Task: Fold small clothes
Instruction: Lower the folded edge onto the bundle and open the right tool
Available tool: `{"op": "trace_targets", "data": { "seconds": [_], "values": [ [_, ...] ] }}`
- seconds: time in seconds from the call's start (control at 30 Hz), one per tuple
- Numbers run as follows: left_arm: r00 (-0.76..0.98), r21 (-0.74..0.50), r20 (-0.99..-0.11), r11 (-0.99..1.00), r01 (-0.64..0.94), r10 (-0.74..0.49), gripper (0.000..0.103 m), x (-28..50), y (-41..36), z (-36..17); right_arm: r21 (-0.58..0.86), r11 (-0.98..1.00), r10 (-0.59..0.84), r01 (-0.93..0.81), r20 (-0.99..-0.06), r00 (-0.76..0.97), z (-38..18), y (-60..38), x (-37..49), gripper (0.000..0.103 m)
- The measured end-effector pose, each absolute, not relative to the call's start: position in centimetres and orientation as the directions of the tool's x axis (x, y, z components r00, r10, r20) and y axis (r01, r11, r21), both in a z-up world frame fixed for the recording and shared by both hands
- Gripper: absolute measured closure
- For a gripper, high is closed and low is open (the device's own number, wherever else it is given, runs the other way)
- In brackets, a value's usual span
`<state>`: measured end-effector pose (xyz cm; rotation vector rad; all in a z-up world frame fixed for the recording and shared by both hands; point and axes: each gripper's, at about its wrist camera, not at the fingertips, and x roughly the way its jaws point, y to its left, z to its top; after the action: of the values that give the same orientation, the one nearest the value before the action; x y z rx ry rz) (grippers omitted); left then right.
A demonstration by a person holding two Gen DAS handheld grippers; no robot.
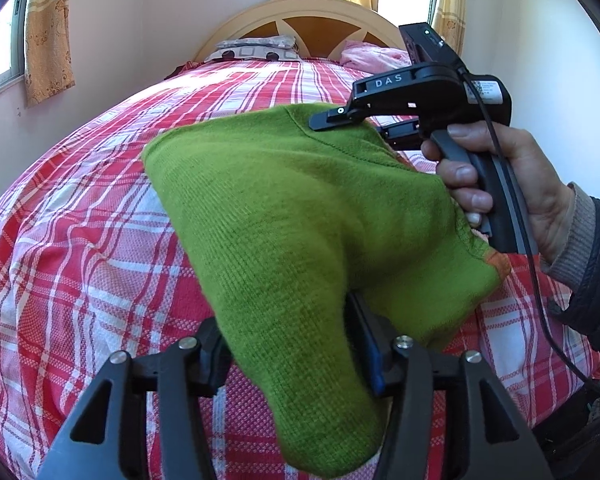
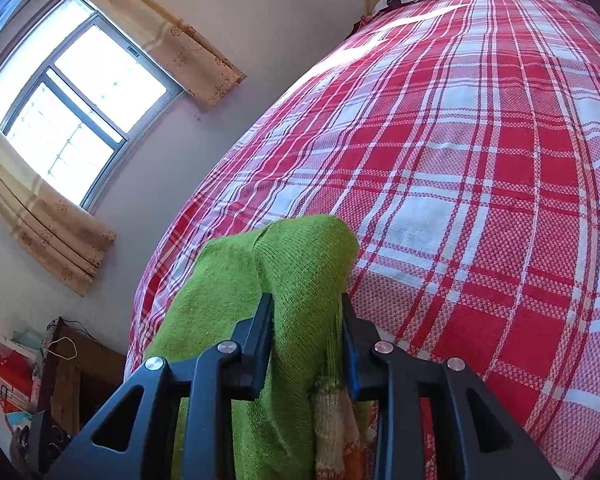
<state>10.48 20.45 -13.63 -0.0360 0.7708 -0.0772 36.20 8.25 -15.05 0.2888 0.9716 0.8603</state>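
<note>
A small green knitted garment point(image 1: 284, 200) hangs stretched above the red-and-white checked bed cover point(image 1: 80, 240). My right gripper point(image 1: 348, 128), held by a hand point(image 1: 500, 176), is shut on its far upper edge, one finger above the knit and one below. In the right wrist view the green knit point(image 2: 308, 248) is pinched between that right gripper's point(image 2: 306, 308) fingers, with cream-and-orange trim point(image 2: 332, 412) hanging below. The garment's near end runs down through my left gripper point(image 1: 292, 344), whose jaws stand wide apart around the loose fold. An orange hem corner point(image 1: 500, 264) shows at the right.
The bed cover point(image 2: 480, 200) stretches to a wooden headboard point(image 1: 312, 28), with a patterned pillow point(image 1: 256, 50) and pink bedding point(image 1: 372, 56) there. A curtained window point(image 2: 80, 100) is on the left wall. A dark bedside stand with bags point(image 2: 60, 380) sits at the bed's left edge.
</note>
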Motion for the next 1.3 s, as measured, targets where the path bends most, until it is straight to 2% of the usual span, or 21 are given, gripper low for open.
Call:
{"op": "trace_targets", "data": {
  "seconds": [0.23, 0.4, 0.5, 0.6, 0.67, 0.77, 0.83, 0.93, 1.13, 1.3],
  "values": [
    [0.747, -0.056, -0.662, 0.998, 0.029, -0.059, 0.042, 9.2, 21.2, -11.7, 0.598, 0.627, 0.769, -0.500, -0.579, 0.271, -14.3, 6.6, 35.3, 0.071],
    [0.813, -0.042, -0.582, 0.998, -0.050, 0.016, 0.021, 10.2, 23.0, -9.7, 0.580, 0.610, 0.777, -0.540, -0.572, 0.262, -13.4, 5.9, 32.2, 0.069],
    [0.796, 0.034, -0.593, 0.991, -0.128, 0.123, 0.021, 12.7, 23.9, -10.4, 0.507, 0.666, 0.714, -0.548, -0.645, 0.271, -13.9, 6.1, 30.4, 0.069],
    [0.738, 0.012, -0.666, 0.991, -0.132, 0.107, 0.019, 14.5, 24.6, -12.5, 0.391, 0.742, 0.613, -0.544, -0.724, 0.316, -15.0, 6.1, 29.2, 0.069],
    [0.742, 0.025, -0.660, 0.991, -0.130, 0.114, 0.015, 14.6, 24.2, -13.3, 0.354, 0.770, 0.583, -0.530, -0.727, 0.362, -15.2, 5.6, 29.2, 0.064],
    [0.759, 0.054, -0.637, 0.991, -0.125, 0.131, 0.012, 14.7, 23.7, -14.2, 0.271, 0.790, 0.538, -0.551, -0.736, 0.410, -15.3, 6.0, 28.6, 0.061],
    [0.775, 0.062, -0.611, 0.987, -0.151, 0.158, 0.005, 14.5, 23.5, -14.6, 0.290, 0.796, 0.541, -0.531, -0.735, 0.410, -15.6, 5.6, 28.9, 0.059],
    [0.790, 0.039, -0.594, 0.986, -0.160, 0.152, 0.003, 14.6, 23.6, -15.0, 0.316, 0.800, 0.549, -0.509, -0.728, 0.411, -16.1, 5.1, 29.2, 0.053],
    [0.775, -0.032, -0.622, 0.986, -0.164, 0.109, 0.003, 13.3, 24.5, -13.5, 0.306, 0.815, 0.544, -0.493, -0.697, 0.467, -14.3, 4.6, 27.3, 0.050],
    [0.772, 0.002, -0.626, 0.991, -0.136, 0.108, 0.003, 12.4, 24.1, -12.4, 0.307, 0.828, 0.530, -0.469, -0.703, 0.475, -14.5, 4.1, 27.0, 0.044]
  ]
}}
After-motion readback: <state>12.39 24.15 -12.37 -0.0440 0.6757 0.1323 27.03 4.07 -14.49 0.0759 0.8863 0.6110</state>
